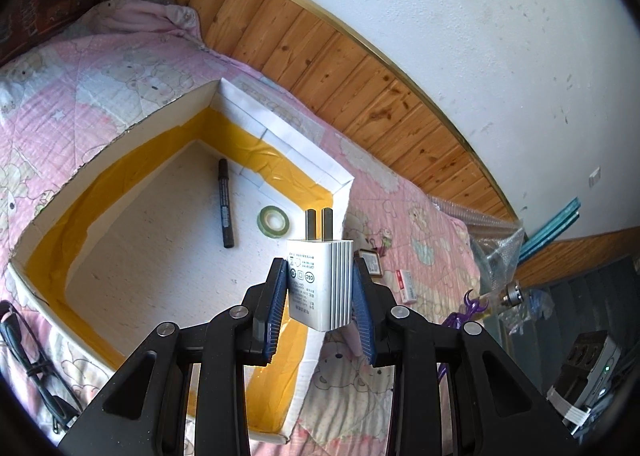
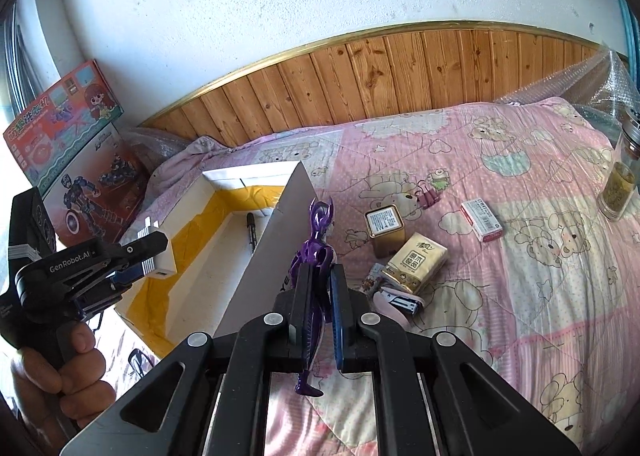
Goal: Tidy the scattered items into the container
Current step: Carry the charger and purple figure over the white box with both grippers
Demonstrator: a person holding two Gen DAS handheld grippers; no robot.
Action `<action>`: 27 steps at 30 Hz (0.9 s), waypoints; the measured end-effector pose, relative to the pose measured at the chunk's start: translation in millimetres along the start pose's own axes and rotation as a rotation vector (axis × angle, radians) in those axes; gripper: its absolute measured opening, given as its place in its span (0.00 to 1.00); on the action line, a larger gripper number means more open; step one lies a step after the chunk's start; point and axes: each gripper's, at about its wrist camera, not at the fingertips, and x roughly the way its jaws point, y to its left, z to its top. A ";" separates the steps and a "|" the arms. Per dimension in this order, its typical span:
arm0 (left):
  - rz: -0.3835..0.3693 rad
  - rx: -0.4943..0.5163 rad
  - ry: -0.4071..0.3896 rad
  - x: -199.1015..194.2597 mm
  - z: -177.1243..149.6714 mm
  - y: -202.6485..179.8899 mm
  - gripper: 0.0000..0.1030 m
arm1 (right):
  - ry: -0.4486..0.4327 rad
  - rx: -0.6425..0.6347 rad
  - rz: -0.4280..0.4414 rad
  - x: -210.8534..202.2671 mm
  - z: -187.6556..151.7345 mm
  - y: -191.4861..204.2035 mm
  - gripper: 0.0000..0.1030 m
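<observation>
Bedspread (image 2: pixel 500 183), pink with bears, carries my open white container (image 1: pixel 280 127), which has yellow tape inside. In it I see 1 black marker (image 1: pixel 225 203) and 1 tape roll (image 1: pixel 273 220). My left gripper (image 1: pixel 320 280) hangs over its corner, fingers holding a white charger (image 1: pixel 320 280). My right gripper (image 2: pixel 318 296) has its fingers clamped narrow on a purple figure (image 2: pixel 312 256) beside the container wall.

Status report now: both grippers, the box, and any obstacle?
Left gripper shut on white charger, over box. Right gripper shut on purple figure. Marker, tape roll already inside. Nothing blocking.
</observation>
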 end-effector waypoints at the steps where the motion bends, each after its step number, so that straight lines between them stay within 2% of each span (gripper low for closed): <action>1: 0.003 0.000 0.000 0.0 0.1 1.3 0.31 | -0.002 -0.001 0.003 0.7 1.9 1.7 0.09; 16: 0.007 0.003 0.024 5.7 4.3 9.2 0.31 | 0.012 -0.042 0.078 17.7 17.4 36.2 0.09; 27: 0.041 0.050 0.034 7.1 21.3 12.0 0.31 | 0.032 -0.077 0.117 32.4 27.4 54.1 0.09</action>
